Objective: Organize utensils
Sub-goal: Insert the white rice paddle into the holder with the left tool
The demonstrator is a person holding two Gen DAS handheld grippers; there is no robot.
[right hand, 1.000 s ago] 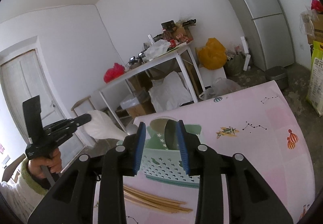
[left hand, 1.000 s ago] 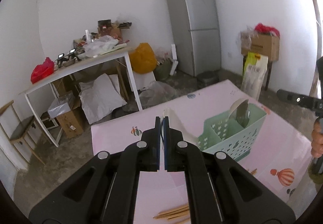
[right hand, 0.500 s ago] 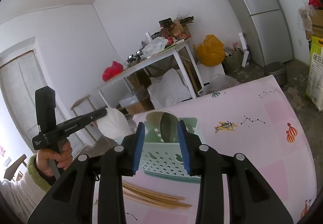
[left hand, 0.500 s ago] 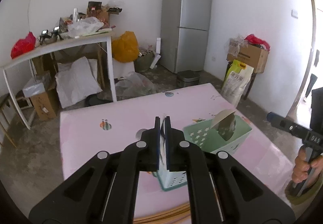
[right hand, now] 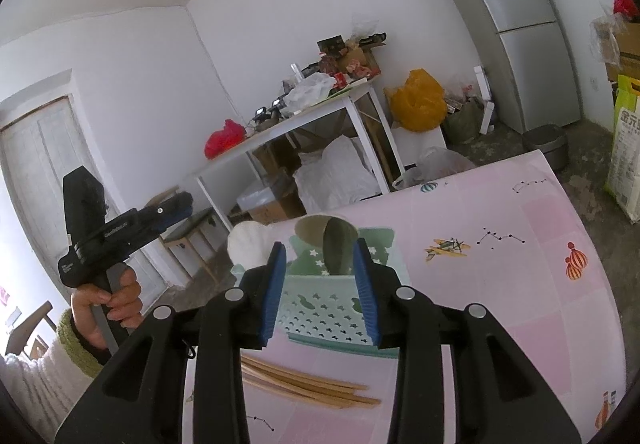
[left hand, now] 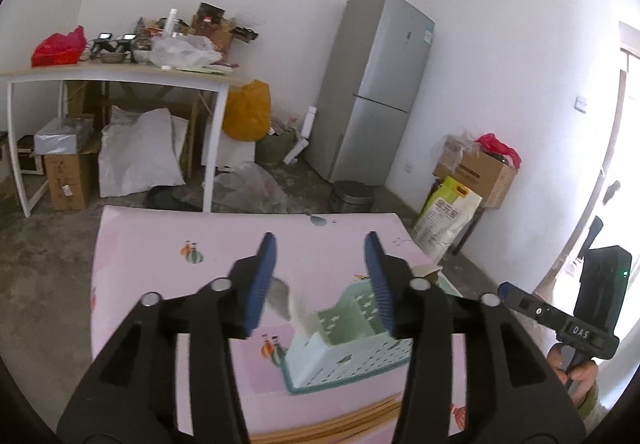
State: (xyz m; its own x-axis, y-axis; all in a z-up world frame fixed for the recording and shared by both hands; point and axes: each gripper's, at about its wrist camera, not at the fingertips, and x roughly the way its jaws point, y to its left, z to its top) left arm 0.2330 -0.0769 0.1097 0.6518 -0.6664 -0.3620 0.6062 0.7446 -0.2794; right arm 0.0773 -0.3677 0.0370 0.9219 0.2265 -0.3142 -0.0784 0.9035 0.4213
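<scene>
Utensils shown are a white spoon (right hand: 250, 244), blurred in the left wrist view, a beige spoon (right hand: 320, 230) and a dark olive spoon (right hand: 339, 250), all rising from a perforated mint plastic basket (right hand: 332, 310) on the pink patterned table (right hand: 500, 284); a bundle of slender wooden chopsticks (right hand: 308, 384) lies flat on the table beside the basket. Left gripper (left hand: 318, 282) tilts gently downward, its blue-padded jaws opening over the basket's left end, nothing pressed between them. A hand (right hand: 106, 306) in a white sleeve with green cuff grips its handle. Right gripper (right hand: 320, 290) points slightly down, jaws partly spread and empty, framing the basket, which stands beyond the tips.
</scene>
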